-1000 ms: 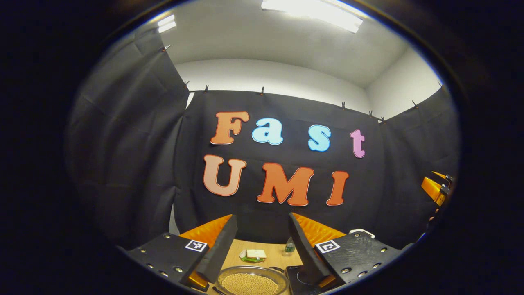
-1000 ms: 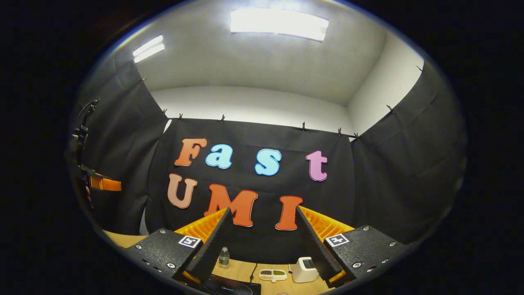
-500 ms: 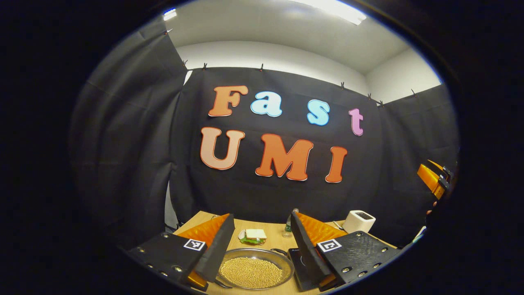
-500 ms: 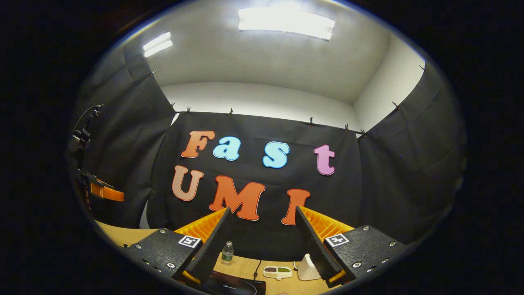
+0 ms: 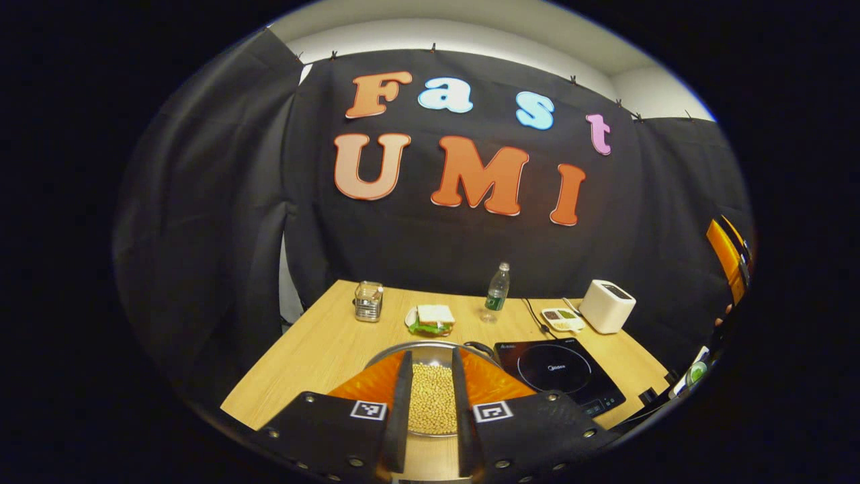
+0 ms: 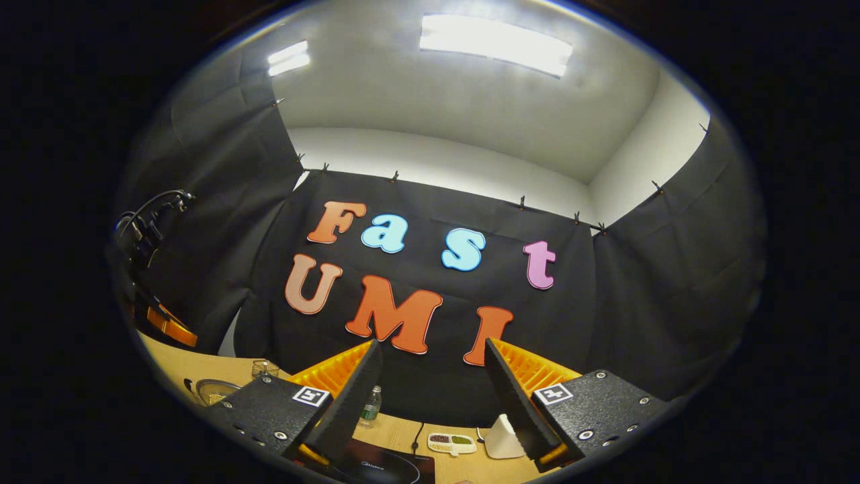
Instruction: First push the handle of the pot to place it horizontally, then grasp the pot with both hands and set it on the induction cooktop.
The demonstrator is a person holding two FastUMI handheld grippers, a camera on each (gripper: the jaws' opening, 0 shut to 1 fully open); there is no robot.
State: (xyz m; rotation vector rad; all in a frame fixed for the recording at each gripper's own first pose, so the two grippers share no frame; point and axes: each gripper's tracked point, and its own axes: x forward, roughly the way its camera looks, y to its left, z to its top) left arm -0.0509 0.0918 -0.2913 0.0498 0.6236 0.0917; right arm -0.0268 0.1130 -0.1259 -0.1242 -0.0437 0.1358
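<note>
Now we are holding the left gripper (image 5: 430,383) nearly closed above the pot (image 5: 430,403); right gripper (image 6: 430,396) is hanging open

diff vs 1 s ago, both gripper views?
The left gripper has tipped down toward the table and its fingers have closed to a narrow gap, framing the pot of beans. It holds nothing. The right gripper stays open and aimed high, shifted only slightly. The pot, induction cooktop, bottle and sandwich have not moved.
</note>
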